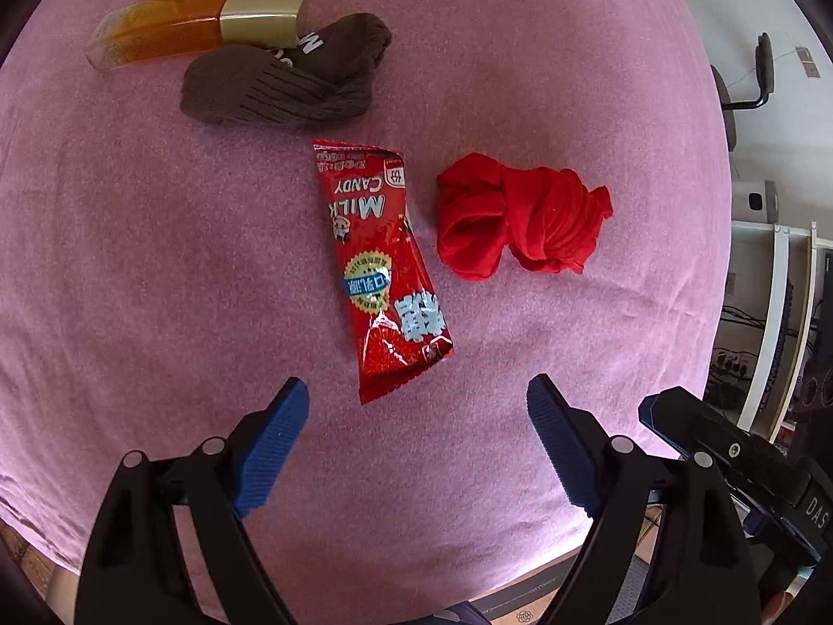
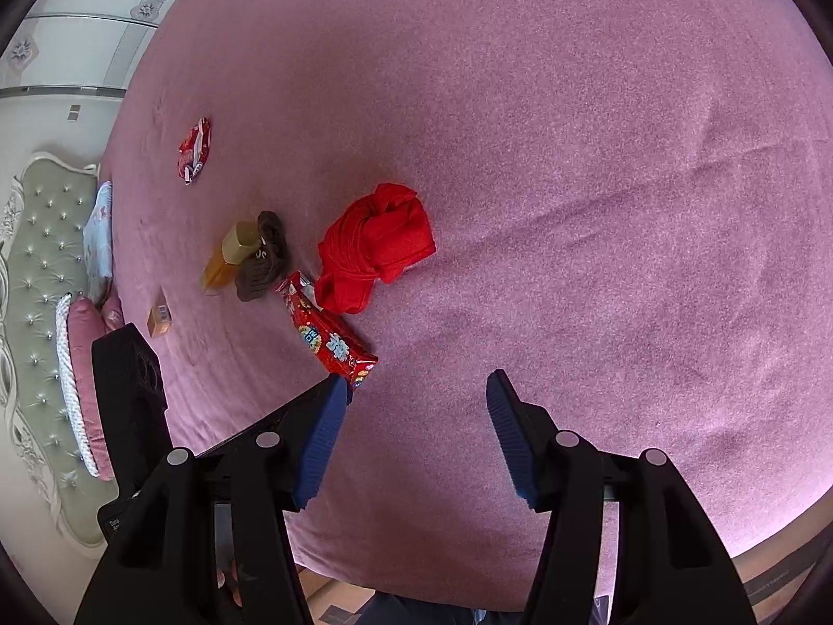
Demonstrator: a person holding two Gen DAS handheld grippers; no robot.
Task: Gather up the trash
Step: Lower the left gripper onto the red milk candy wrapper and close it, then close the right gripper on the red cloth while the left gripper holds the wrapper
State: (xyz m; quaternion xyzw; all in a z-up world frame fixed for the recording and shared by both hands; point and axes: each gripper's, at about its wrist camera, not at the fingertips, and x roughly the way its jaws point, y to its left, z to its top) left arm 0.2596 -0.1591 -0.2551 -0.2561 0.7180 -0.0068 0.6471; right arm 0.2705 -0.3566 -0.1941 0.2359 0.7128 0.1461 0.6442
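A red "Milk Candy" wrapper lies flat on the pink bedspread. Its near end sits just ahead of my left gripper, which is open with nothing between its blue pads. In the right wrist view the same wrapper lies up and left of my right gripper, its end close to the left fingertip. That gripper is open and holds nothing. A second crumpled red wrapper lies farther up the bed.
A knotted red cloth lies right of the wrapper. Brown socks and an amber bottle with a gold cap lie beyond it. A small box, pillows and a tufted headboard are at the left.
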